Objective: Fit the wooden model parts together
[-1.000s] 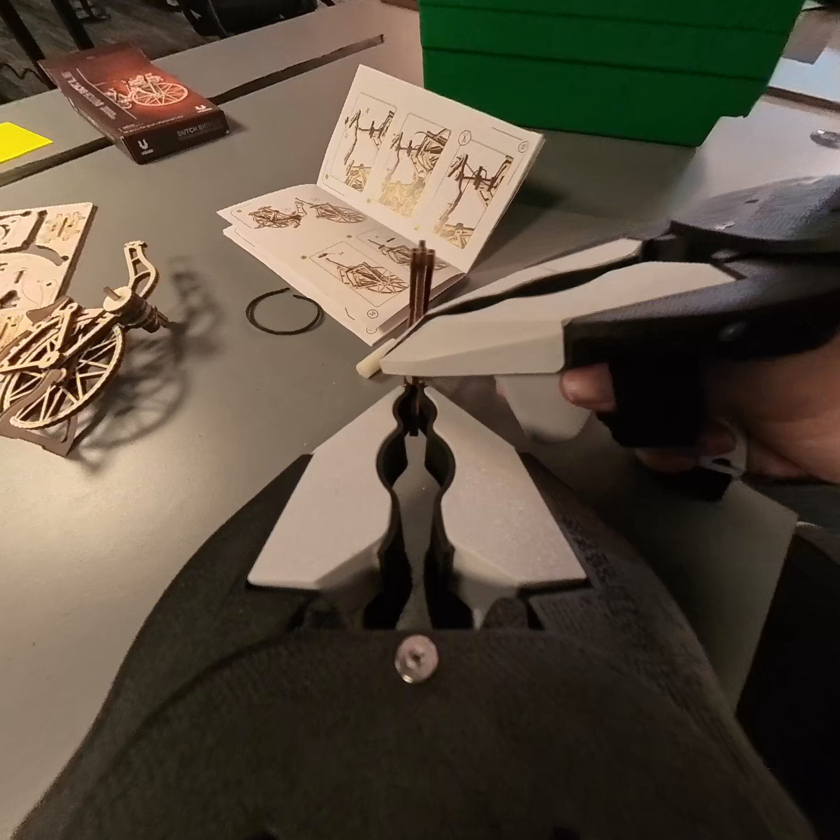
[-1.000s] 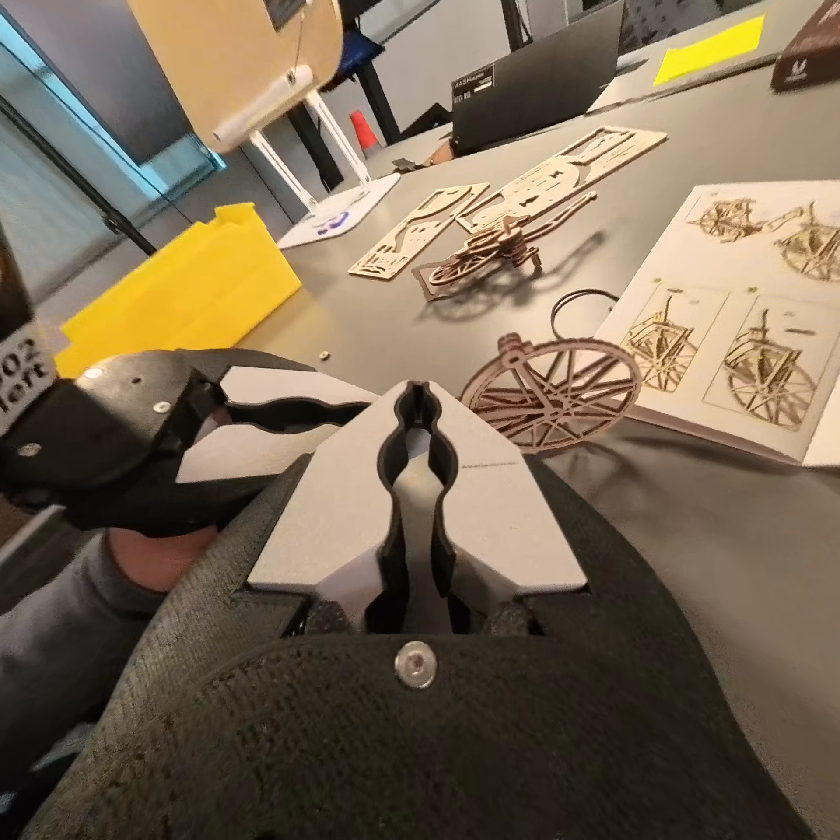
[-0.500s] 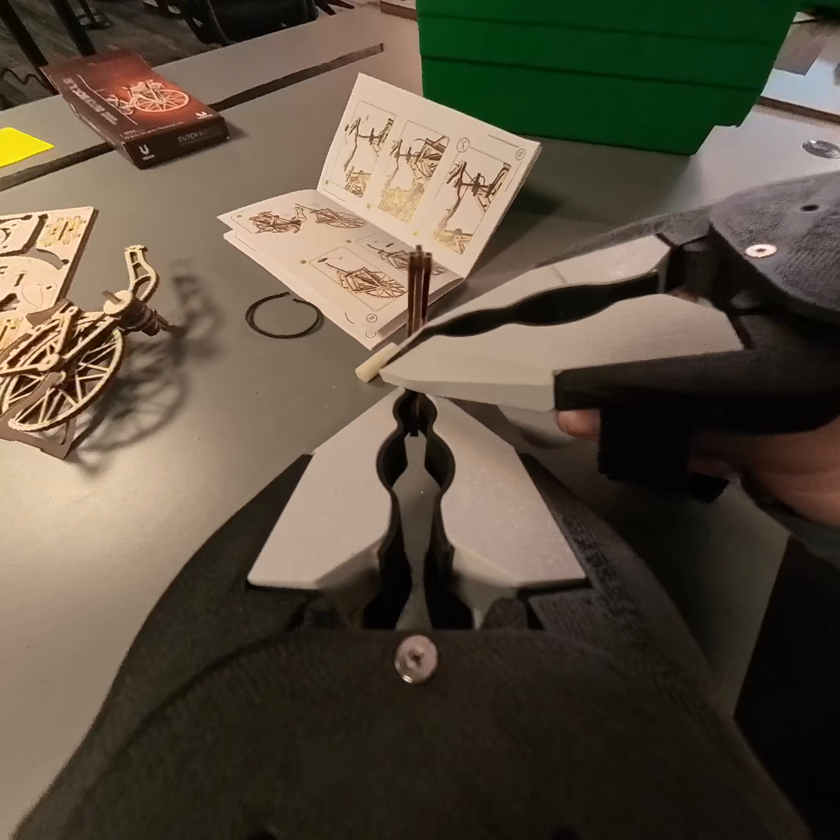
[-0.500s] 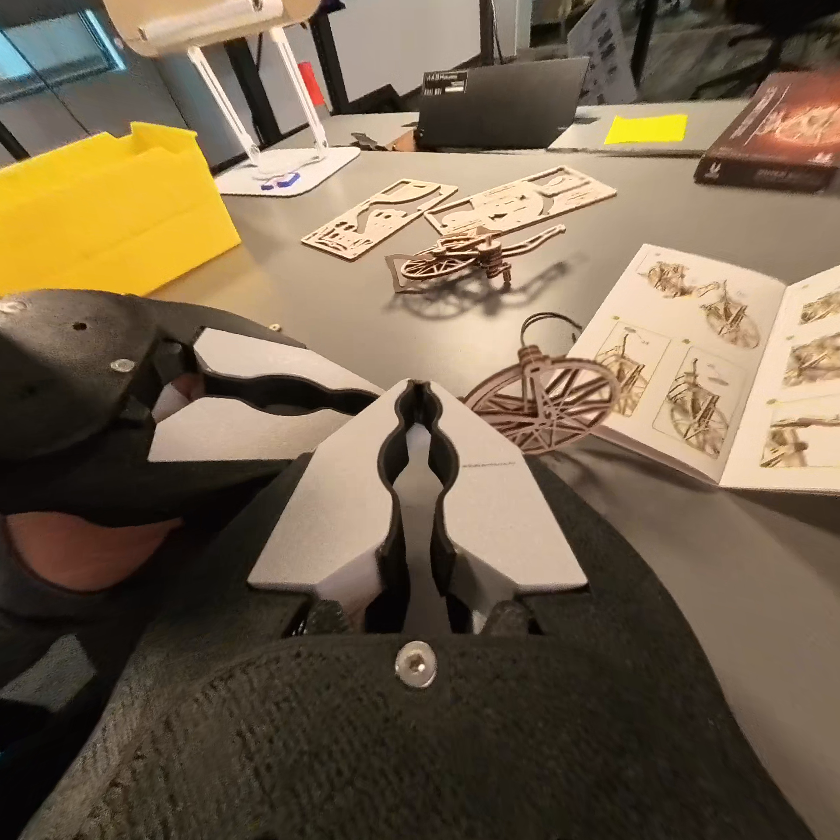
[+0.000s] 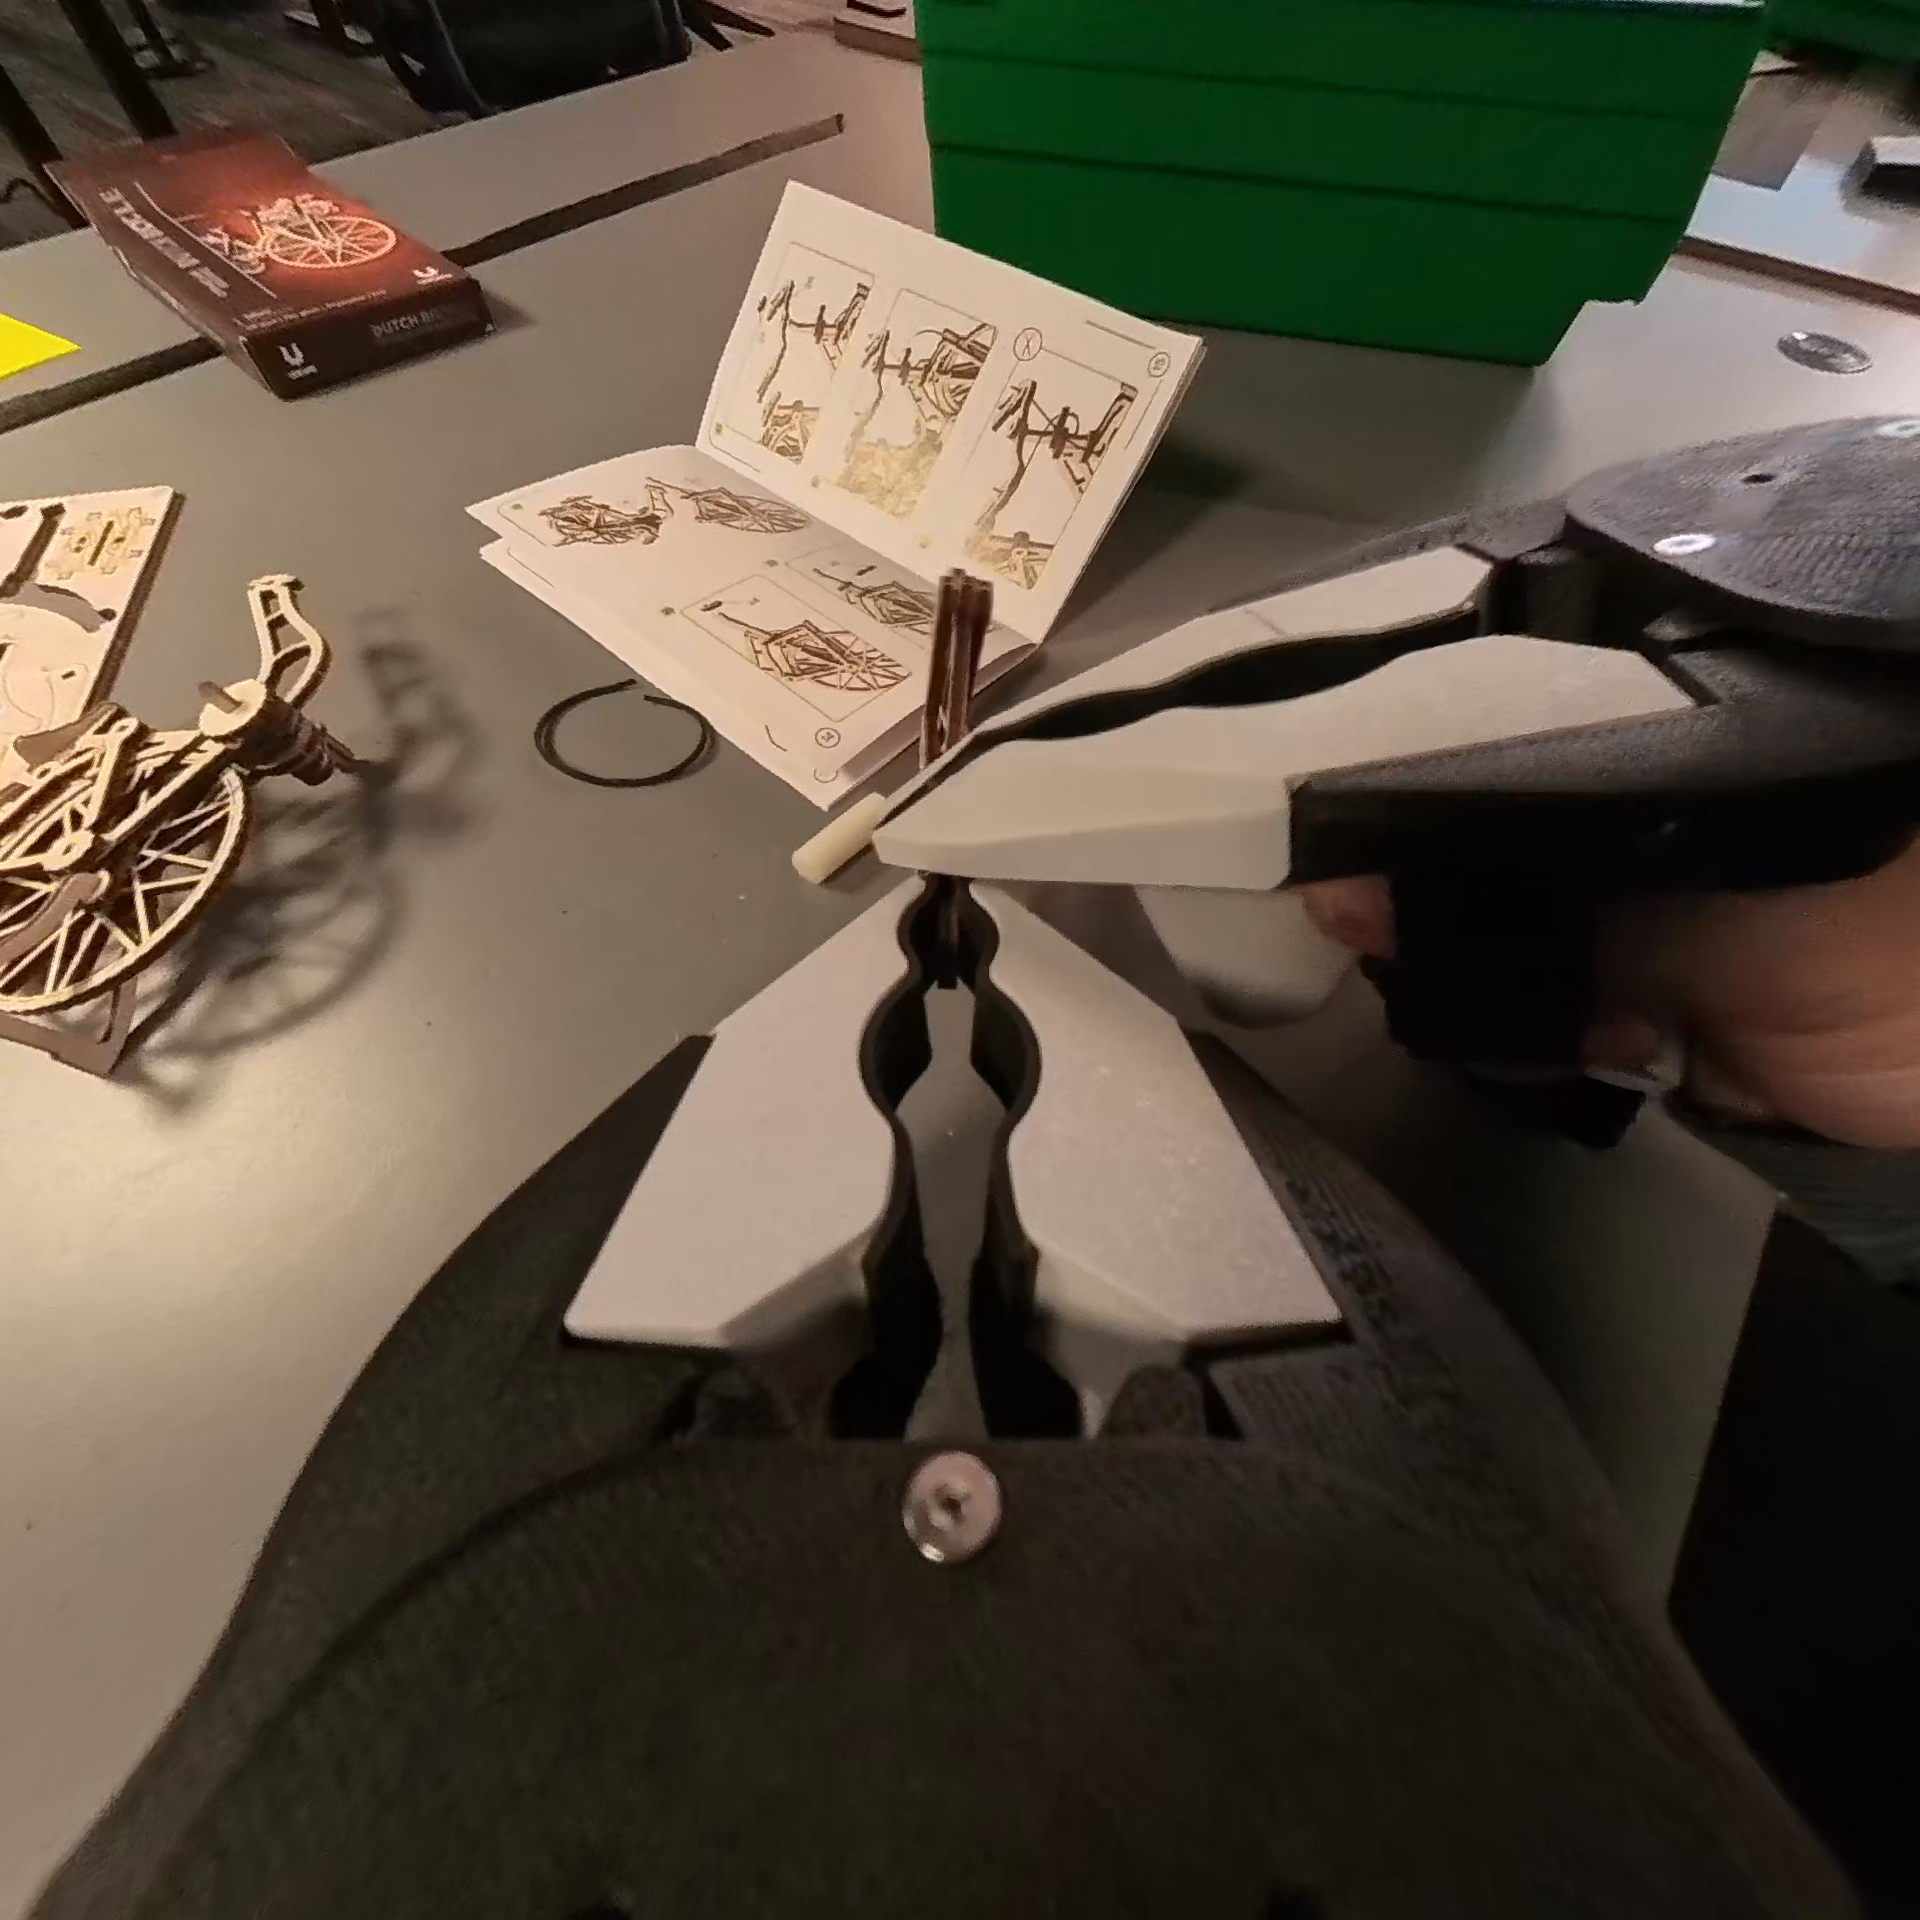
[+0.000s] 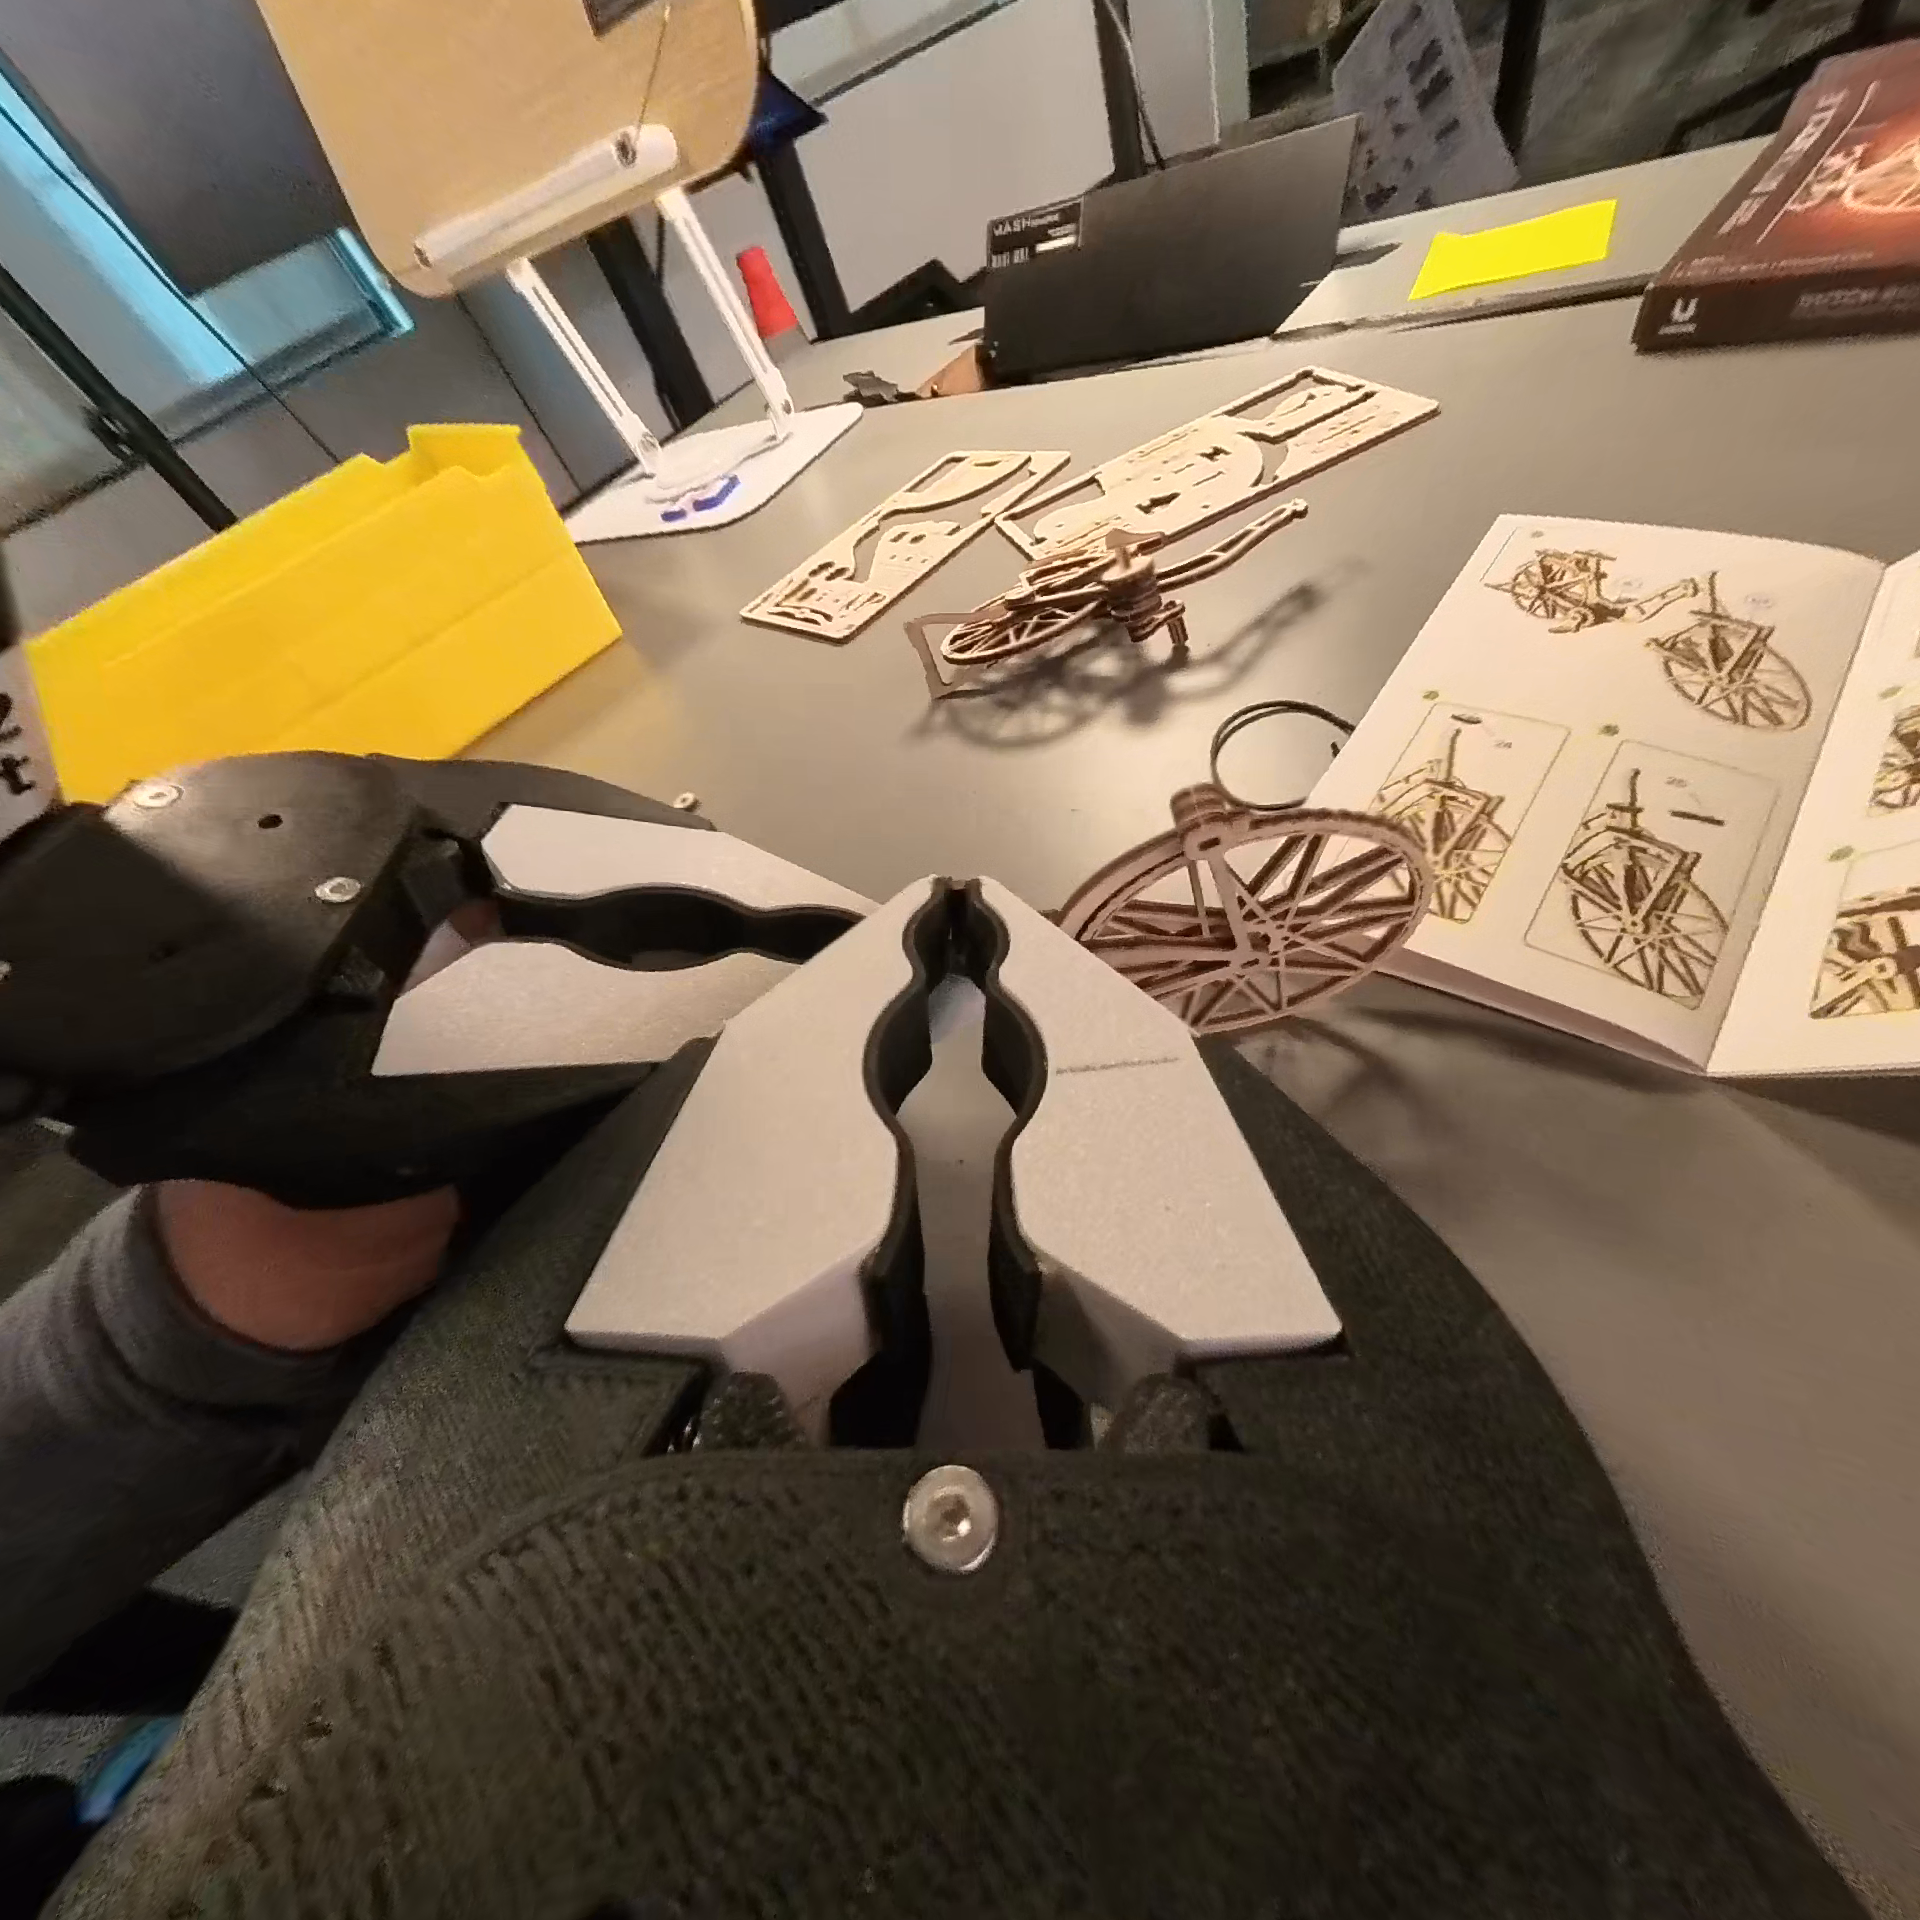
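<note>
My left gripper (image 5: 945, 914) is shut on a wooden spoked wheel (image 5: 954, 655), which stands edge-on above its tips. The right wrist view shows the wheel (image 6: 1247, 935) flat-on, held above the table. My right gripper (image 5: 894, 831) comes in from the right and is shut on a small cream peg (image 5: 831, 847) that pokes out past its tip, right beside the wheel. In its own view the right gripper (image 6: 951, 894) has its jaws together and the peg is hidden. The left gripper's fingers (image 6: 623, 997) reach in from the left.
A part-built wooden bicycle (image 5: 125, 831) (image 6: 1070, 603) and cut-out wooden sheets (image 6: 1195, 468) lie on the grey table. An open instruction booklet (image 5: 831, 540), a black ring (image 5: 623, 738), the kit box (image 5: 270, 260), green bins (image 5: 1299, 156) and a yellow bin (image 6: 312, 623) surround them. Both grippers' tips are close together, under 4 cm apart. My right tips are roughly 15 centimetres from the part-built wooden bicycle (image 5: 125, 831).
The rear of my right gripper has swung up and around while its tip and the peg stay beside the wheel. My left gripper holds the wheel in the same place.
</note>
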### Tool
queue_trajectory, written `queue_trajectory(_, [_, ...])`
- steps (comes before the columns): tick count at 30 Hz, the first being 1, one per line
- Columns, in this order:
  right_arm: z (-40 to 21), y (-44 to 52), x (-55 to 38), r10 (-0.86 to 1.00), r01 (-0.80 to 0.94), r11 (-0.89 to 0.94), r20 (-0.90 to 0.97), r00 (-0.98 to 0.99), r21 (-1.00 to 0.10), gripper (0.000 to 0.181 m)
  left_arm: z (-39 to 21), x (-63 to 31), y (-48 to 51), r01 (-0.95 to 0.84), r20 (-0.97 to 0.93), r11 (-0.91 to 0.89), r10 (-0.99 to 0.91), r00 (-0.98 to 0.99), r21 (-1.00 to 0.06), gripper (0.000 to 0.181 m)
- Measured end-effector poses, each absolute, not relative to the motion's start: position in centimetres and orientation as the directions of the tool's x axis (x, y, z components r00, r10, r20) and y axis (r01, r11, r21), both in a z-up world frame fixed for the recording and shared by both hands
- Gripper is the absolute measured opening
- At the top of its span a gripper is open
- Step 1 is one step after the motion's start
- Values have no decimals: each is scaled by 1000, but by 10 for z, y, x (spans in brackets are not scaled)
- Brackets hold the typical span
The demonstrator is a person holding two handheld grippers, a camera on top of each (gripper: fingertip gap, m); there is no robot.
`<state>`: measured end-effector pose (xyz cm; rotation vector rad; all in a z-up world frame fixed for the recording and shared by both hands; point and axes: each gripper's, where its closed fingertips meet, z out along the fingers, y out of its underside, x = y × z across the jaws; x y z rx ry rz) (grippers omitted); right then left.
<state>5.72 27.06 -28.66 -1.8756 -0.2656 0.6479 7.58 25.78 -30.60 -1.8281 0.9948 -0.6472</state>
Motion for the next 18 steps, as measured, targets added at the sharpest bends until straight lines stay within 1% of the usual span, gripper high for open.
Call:
queue_trajectory(7, [-284,270,59,470,-140,-385,-324,821,-912,1,-305,77,256,-356,24,-243,-853,522,-902,0])
queue_trajectory(10, [-282,269,60,470,-143,-366,-315,824,-920,7,-306,77,256,-357,26,-244,-855,518,-902,0])
queue_trajectory(15, [-272,267,67,462,-187,-309,-319,828,-933,10,-306,78,255,-362,20,-239,-856,516,-901,0])
queue_trajectory(18, [-271,266,70,482,-145,-288,-274,832,-947,10,-306,78,255,-366,16,-236,-857,514,-900,0])
